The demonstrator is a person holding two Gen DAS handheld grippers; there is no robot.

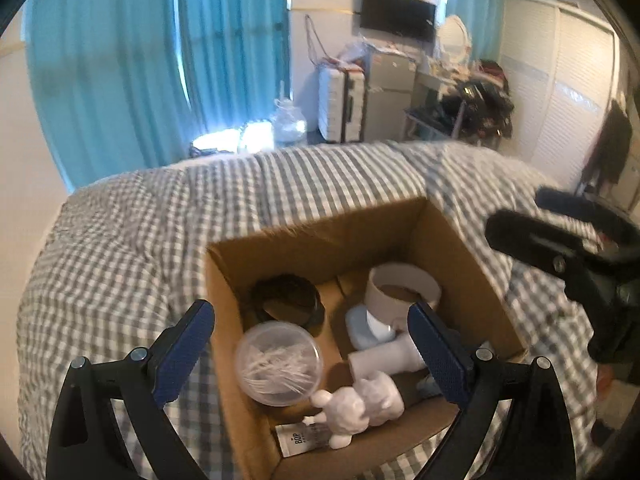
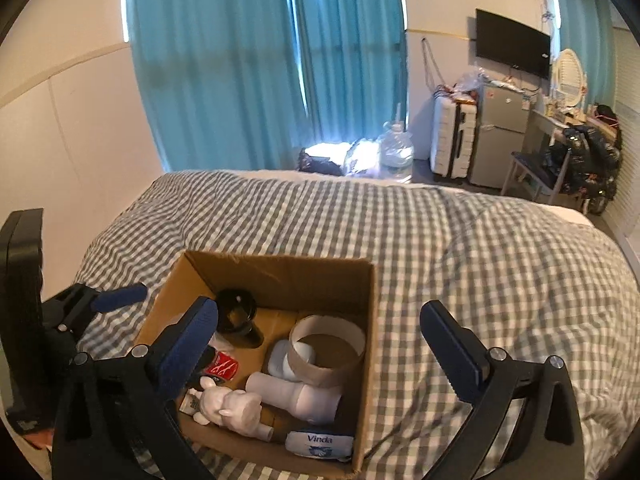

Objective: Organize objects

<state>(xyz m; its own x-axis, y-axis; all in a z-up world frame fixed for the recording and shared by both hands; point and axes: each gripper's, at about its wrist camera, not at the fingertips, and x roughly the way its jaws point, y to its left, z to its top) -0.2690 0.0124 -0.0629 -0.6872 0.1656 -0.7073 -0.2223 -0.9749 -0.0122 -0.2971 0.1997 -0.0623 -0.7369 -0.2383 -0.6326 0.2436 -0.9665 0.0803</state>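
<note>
An open cardboard box (image 1: 320, 236) sits on the checked bed and also shows in the right wrist view (image 2: 280, 270). Inside lie a white bear figure (image 1: 360, 404), a clear tub of cotton swabs (image 1: 279, 362), a tape roll (image 1: 402, 292), a white bottle (image 1: 384, 358), a black round object (image 1: 290, 300) and a tube (image 1: 298, 440). The right wrist view adds a red can (image 2: 219, 366) and a Vinda tissue pack (image 2: 320, 444). My left gripper (image 1: 312, 354) is open and empty above the box. My right gripper (image 2: 320, 350) is open and empty, over the box's right wall.
The grey checked bedspread (image 2: 460, 248) spreads around the box. Beyond the bed are blue curtains (image 2: 260, 60), a water jug (image 2: 396, 152), a white suitcase (image 2: 452, 140), a small fridge (image 2: 500, 136) and a cluttered desk (image 2: 580, 152). The right gripper's body (image 1: 580, 264) shows in the left wrist view.
</note>
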